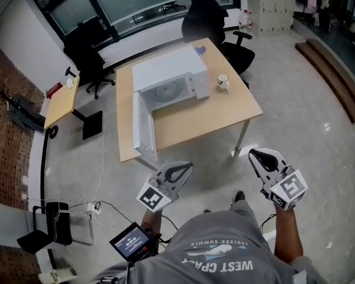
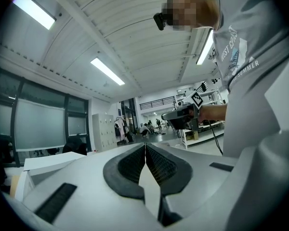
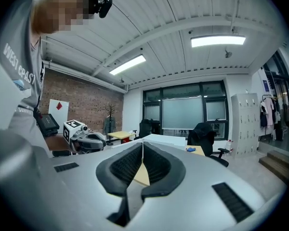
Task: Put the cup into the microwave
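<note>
Cup beside boxy white microwave

One cup, one microwave, two tables, two office chairs.

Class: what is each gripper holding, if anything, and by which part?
Nothing. The left gripper and right gripper are both shut and empty; the cup sits on the table.

White microwave sits on a wooden table, its door swung wide open toward 7 o'clock, round turntable showing inside; a small white cup stands upright at its 3 o'clock, near, not touching.
</note>
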Motion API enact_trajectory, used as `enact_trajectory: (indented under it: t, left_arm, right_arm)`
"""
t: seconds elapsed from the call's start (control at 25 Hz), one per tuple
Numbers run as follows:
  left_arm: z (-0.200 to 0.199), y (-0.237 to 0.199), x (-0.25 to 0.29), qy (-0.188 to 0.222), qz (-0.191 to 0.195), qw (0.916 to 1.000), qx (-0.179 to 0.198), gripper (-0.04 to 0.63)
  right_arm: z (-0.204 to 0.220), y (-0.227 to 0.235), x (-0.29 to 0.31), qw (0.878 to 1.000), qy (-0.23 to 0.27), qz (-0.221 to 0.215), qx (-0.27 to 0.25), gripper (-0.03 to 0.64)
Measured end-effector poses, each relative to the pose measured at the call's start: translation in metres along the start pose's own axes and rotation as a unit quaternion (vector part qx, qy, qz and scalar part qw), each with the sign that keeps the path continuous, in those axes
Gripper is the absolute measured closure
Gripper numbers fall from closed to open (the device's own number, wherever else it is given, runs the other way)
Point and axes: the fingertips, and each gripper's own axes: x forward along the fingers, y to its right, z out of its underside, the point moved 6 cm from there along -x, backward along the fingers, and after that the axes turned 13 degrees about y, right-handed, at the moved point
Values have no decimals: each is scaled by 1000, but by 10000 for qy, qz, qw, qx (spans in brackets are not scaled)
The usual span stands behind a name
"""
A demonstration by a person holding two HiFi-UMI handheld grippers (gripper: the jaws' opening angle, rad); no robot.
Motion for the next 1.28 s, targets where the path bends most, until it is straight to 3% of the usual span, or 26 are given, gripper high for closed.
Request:
enact_trajectory:
  t: [0.24,0.48,0.64,0.8,1.12,1.28]
  left_arm:
    - [-1,-24,-1,-3,-67,9999,119,572]
    - [-4,-80,27,46,-63,9958,911,572]
    - [-8,-128,51,184,-280,9937,1073,572]
    - [11,-168,79,51,-156,9909,1334,572]
    - [68,-236,155,-132,-364,9958,824,572]
    - [98,-259,188,-484,-107,9926,1104,572]
  right_arm:
    - [7,16,29,9999,6,-118,-16,597]
    - [7,59,76,9976,524,-306,-345,595]
    - [16,97,112,9971,516,-280,-479,595]
    - [29,134,150,9966,442,-399,-572,595]
    - [81,244,222,9980,86,-377,-503,595]
    - [123,304,258,9982,-204,-301,-475,594]
